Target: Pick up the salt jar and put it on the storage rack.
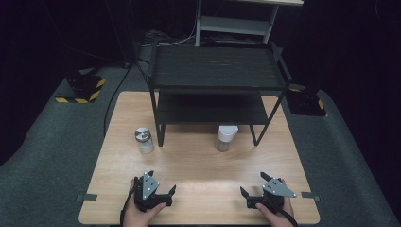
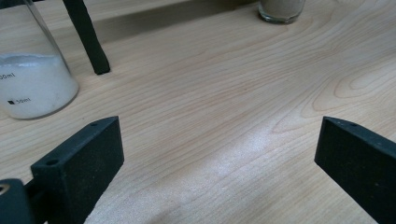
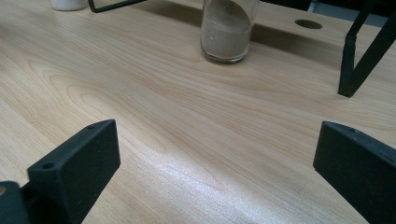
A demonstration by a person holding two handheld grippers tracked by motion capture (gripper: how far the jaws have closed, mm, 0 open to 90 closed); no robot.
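A glass jar with a silver lid [image 1: 144, 140] stands on the wooden table [image 1: 198, 165] left of centre; in the left gripper view this jar [image 2: 32, 79] holds white powder. A second jar with a white lid [image 1: 226, 137] stands under the front of the black rack; in the right gripper view that jar [image 3: 229, 30] holds tan powder. My left gripper [image 1: 162, 182] rests near the front edge, open and empty, its jaws wide apart [image 2: 219, 140]. My right gripper [image 1: 252, 183] mirrors it at the front right, open and empty [image 3: 217, 144].
A black two-tier rack [image 1: 217, 85] stands on the far half of the table. One of its legs [image 2: 88, 37] stands beside the white-powder jar, another leg [image 3: 362, 65] right of the tan jar. A round hole [image 3: 308, 23] is in the tabletop. Grey carpet surrounds the table.
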